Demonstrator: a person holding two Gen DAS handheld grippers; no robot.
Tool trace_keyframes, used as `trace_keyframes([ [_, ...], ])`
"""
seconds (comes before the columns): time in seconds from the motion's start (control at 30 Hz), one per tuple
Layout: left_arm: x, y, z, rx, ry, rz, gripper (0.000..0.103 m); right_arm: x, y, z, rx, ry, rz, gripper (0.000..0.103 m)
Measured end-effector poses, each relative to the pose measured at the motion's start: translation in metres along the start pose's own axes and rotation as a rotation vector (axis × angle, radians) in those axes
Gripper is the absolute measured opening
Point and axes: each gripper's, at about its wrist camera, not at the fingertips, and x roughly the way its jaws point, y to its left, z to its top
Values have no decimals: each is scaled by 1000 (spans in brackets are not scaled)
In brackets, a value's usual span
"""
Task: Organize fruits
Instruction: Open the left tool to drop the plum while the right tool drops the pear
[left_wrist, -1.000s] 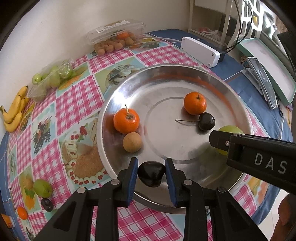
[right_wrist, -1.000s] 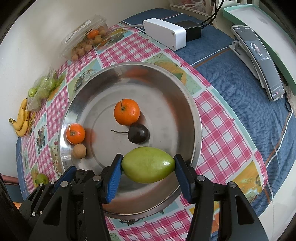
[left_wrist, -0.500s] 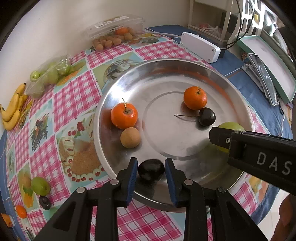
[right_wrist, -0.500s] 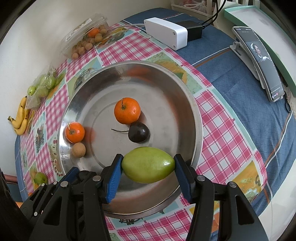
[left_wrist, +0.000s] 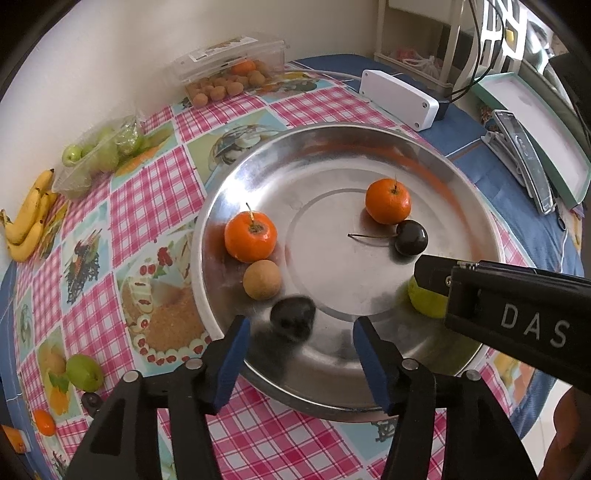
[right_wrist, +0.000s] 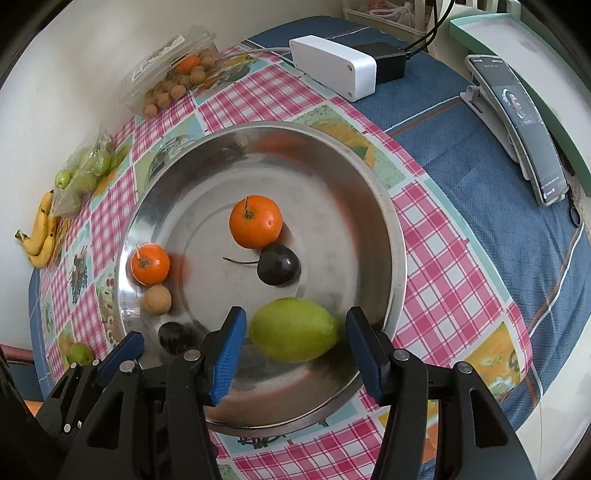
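A large steel tray (left_wrist: 332, 147) (right_wrist: 384, 206) holds two oranges (left_wrist: 250, 235) (left_wrist: 388, 201), a brown longan (left_wrist: 261, 279) and a stemmed dark cherry (left_wrist: 410, 237). My left gripper (left_wrist: 301, 354) is open; a dark plum (left_wrist: 292, 318), blurred, lies loose on the tray between its fingers. My right gripper (right_wrist: 293, 345) is open; a green mango (right_wrist: 293, 334) lies loose on the tray between its fingers. The plum also shows in the right wrist view (right_wrist: 171, 334).
On the checked cloth outside the tray: bananas (left_wrist: 27, 221), a bag of green fruit (left_wrist: 99, 155), a clear box of longans (left_wrist: 229, 79), a green fruit (left_wrist: 84, 373), a small orange (left_wrist: 44, 422). A white box (right_wrist: 332, 68) and a phone (right_wrist: 521, 122) lie behind.
Both grippers have opened. The left has let go of the dark plum and the right has let go of the green mango; both fruits now lie on the tray.
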Motion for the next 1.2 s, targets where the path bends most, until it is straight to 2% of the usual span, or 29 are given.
trace_keyframes([
  [0.17,-5,1,1,-11,-10,-6,63,-7,-2,1,8,-28,9,58],
  [0.4,-17,13,5,-58,-38,-6,63,-28,-6,4,20,-112,42,58],
  [0.63,-24,51,5,-201,-50,17,63,-29,-2,3,-8,-116,35,58],
  [0.73,-27,72,0,-276,-51,28,63,-27,3,2,-27,-115,33,62],
  [0.87,-25,98,-7,-377,-25,38,68,-23,12,0,-60,-98,20,63],
  [1.0,-20,121,-17,-465,10,41,69,-17,21,-4,-98,-77,2,64],
  [1.2,-13,135,-27,-555,41,13,73,-12,32,-9,-142,-63,-17,65],
])
